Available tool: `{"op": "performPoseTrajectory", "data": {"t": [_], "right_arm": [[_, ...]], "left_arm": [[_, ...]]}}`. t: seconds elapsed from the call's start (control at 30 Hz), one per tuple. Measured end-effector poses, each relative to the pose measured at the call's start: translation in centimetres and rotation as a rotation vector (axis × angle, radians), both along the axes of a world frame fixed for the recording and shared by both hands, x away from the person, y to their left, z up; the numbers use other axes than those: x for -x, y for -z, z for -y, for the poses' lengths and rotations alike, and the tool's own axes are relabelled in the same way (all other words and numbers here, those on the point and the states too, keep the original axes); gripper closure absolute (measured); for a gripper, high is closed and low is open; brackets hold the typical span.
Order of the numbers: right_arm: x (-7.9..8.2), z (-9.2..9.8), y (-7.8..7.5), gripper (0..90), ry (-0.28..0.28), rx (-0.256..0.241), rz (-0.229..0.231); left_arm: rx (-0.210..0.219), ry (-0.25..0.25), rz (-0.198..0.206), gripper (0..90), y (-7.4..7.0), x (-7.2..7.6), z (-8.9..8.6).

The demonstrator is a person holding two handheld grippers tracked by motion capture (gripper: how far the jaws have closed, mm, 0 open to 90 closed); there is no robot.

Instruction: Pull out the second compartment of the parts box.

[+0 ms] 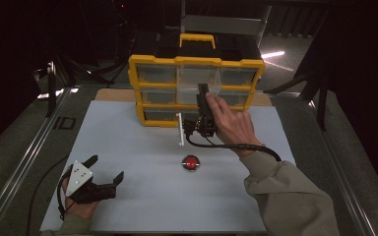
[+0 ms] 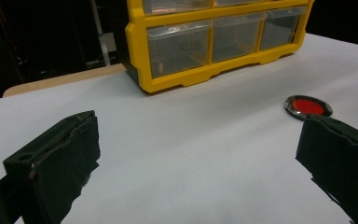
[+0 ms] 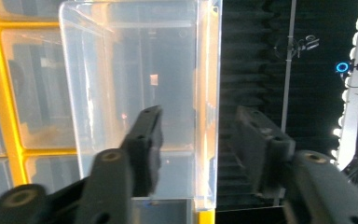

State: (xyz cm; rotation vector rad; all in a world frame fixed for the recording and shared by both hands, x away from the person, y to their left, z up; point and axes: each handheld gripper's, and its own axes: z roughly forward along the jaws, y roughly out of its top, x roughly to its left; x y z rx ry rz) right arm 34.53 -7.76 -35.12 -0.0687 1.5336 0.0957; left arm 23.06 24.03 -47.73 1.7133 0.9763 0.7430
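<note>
Nearest to us, our left hand [image 1: 78,204] is resting low on the white table [image 1: 142,196], holding the left gripper [image 1: 109,171] with its jaws spread wide and nothing between them. In the left gripper view we are looking past those jaws at a red button [image 2: 307,106] lying just beyond the right jaw, with the yellow drawer cabinet [image 2: 205,70] standing well ahead. Our right forearm is reaching forward and up from the sleeve [image 1: 285,191], the right hand [image 1: 231,125] wrapping the right gripper [image 1: 203,91] and pointing it at the yellow drawer cabinet [image 1: 197,88]. A clear drawer [image 1: 199,78] in the top middle of the cabinet is sticking out toward us. In the right gripper view we are seeing the right gripper [image 3: 196,126] with its jaws parted, one jaw inside the clear drawer [image 3: 130,70] and the other outside, the drawer's side wall [image 3: 207,107] standing between them; we cannot tell whether either jaw is touching it. From above, the red button [image 1: 191,162] is lying on the table between our two hands, below the right gripper.
</note>
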Motion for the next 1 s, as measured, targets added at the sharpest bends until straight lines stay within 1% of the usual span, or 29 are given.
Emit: {"op": "performPoseTrajectory", "data": {"t": [0.07,0.13,0.23,0.27,0.33,0.5,0.63,0.67,0.7,1.0], "right_arm": [[0.0,0.0,0.2,37.3,-0.001,-0.012,0.000],[-0.1,0.1,0.5,29.0,0.000,-0.012,0.014],[-0.3,0.1,1.0,21.1,0.010,-0.011,0.005],[-0.3,0.1,1.0,21.1,0.010,-0.011,0.005],[-0.3,0.3,1.4,17.4,0.018,-0.023,-0.006],[-0.2,0.5,1.8,14.2,0.017,-0.037,-0.015],[-0.1,0.5,1.9,13.6,0.015,-0.049,-0.017],[-0.1,0.5,1.9,13.5,0.014,-0.057,-0.014],[0.0,0.5,2.1,12.4,0.013,-0.066,-0.021],[0.1,0.4,2.8,10.5,0.003,-0.109,-0.040]], "left_arm": [[0.004,-0.001,0.001,0.0,0.0,0.0,0.0],[0.005,-0.001,-0.001,0.0,0.1,0.0,-0.1],[0.001,-0.001,-0.002,0.0,0.1,0.0,-0.2],[0.001,-0.001,-0.002,0.0,0.1,0.0,-0.2],[0.001,0.000,-0.001,0.0,0.1,0.0,-0.2],[-0.002,0.000,-0.005,0.0,0.2,-0.1,-0.2],[-0.004,-0.001,-0.006,0.0,0.2,-0.1,-0.3],[-0.004,-0.001,-0.004,0.0,0.2,-0.1,-0.3],[-0.002,-0.002,-0.003,0.0,0.2,-0.1,-0.3],[-0.009,-0.003,-0.002,0.0,0.1,0.0,-0.2]]}}
